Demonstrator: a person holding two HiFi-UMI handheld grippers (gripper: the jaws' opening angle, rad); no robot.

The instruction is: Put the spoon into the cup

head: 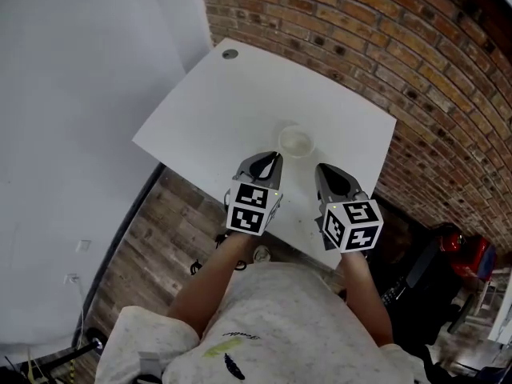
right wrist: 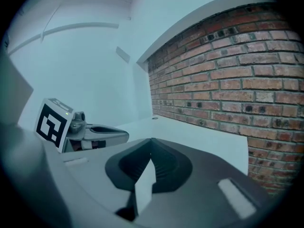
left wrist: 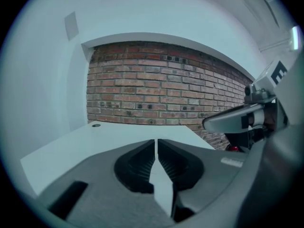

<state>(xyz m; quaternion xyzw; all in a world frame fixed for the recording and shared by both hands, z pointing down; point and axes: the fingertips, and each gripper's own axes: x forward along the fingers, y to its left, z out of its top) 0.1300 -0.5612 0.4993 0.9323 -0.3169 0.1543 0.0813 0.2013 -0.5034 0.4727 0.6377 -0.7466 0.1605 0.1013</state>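
Observation:
A small white cup (head: 295,142) stands on the white table (head: 240,102) just beyond my two grippers. No spoon shows in any view. My left gripper (head: 275,158) hangs over the table's near edge, its tips just left of the cup and its jaws shut with nothing between them (left wrist: 156,141). To the cup's near right is my right gripper (head: 321,169), also shut and holding nothing (right wrist: 151,140). Neither gripper view shows the cup. Each gripper view catches the other gripper alongside: the right gripper (left wrist: 237,118), the left gripper (right wrist: 97,133).
A brick wall (head: 384,46) runs along the table's far and right sides, and a white wall (head: 72,94) lies to the left. A round grommet (head: 230,54) sits in the table's far corner. Wood floor (head: 160,238) lies below. Red and black items (head: 460,250) sit at the right.

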